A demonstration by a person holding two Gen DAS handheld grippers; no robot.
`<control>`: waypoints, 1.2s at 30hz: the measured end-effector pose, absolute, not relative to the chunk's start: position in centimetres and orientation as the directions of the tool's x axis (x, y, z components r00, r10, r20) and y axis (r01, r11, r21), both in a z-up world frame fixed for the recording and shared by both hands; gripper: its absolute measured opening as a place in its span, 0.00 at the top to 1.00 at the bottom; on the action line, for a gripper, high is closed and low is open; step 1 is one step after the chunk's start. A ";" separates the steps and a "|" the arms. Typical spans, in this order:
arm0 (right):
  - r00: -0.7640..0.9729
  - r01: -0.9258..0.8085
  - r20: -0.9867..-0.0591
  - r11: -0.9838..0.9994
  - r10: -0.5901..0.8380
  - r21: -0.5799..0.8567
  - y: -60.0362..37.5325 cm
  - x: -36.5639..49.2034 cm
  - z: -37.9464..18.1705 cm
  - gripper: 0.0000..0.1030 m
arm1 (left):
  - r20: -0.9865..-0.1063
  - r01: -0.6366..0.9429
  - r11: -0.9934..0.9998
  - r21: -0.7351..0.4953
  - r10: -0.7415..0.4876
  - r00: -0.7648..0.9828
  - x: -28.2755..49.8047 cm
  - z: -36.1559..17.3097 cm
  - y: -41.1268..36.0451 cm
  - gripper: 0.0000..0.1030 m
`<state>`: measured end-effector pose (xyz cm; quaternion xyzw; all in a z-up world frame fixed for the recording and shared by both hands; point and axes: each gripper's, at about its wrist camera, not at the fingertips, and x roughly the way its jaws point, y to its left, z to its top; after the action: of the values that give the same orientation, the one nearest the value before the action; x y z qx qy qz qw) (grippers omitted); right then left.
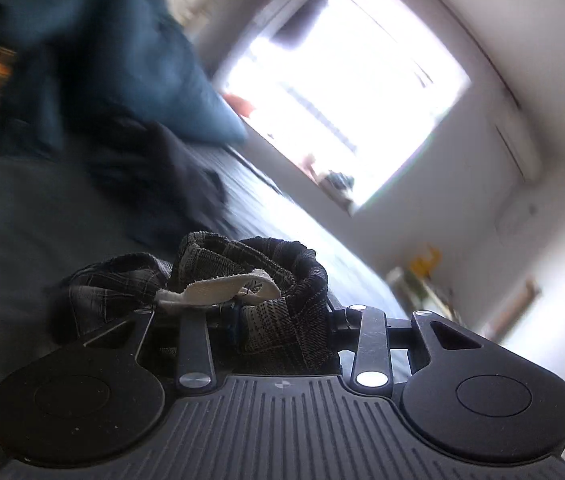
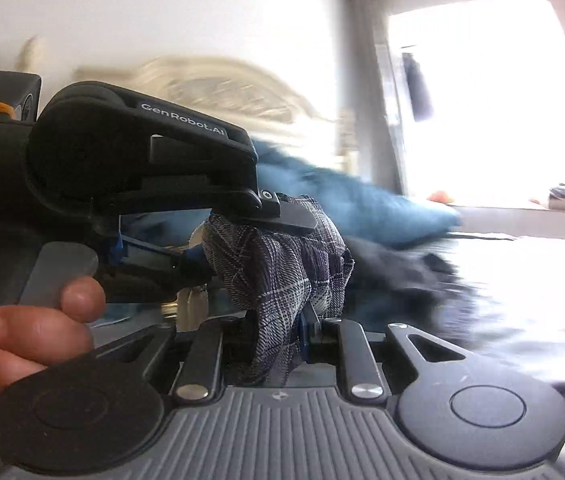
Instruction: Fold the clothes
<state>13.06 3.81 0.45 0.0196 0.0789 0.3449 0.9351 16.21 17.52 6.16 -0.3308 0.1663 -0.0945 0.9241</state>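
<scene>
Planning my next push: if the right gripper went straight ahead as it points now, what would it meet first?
Probably the left gripper, just ahead and clamped on the same plaid garment the right gripper holds. Depth is hard to judge.

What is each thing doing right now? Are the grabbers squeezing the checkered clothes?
Left gripper: shut on the plaid garment.
Right gripper: shut on the plaid garment.
Plaid garment: bunched up, lifted, held by both grippers.
White drawstring: loose, lying across the cloth.
Teal pillow: lying on the bed.
</scene>
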 end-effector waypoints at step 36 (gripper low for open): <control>0.574 -0.231 -0.364 0.571 0.733 0.788 -23.6 29.5 -6.7 0.33 | -0.538 0.087 0.797 -0.598 -0.480 0.693 28.4 -2.0 6.0 0.33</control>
<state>29.48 -23.64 -6.68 0.3555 0.3535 0.2965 0.8128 28.36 6.01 -2.02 -0.2747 0.3571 -0.1613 0.8781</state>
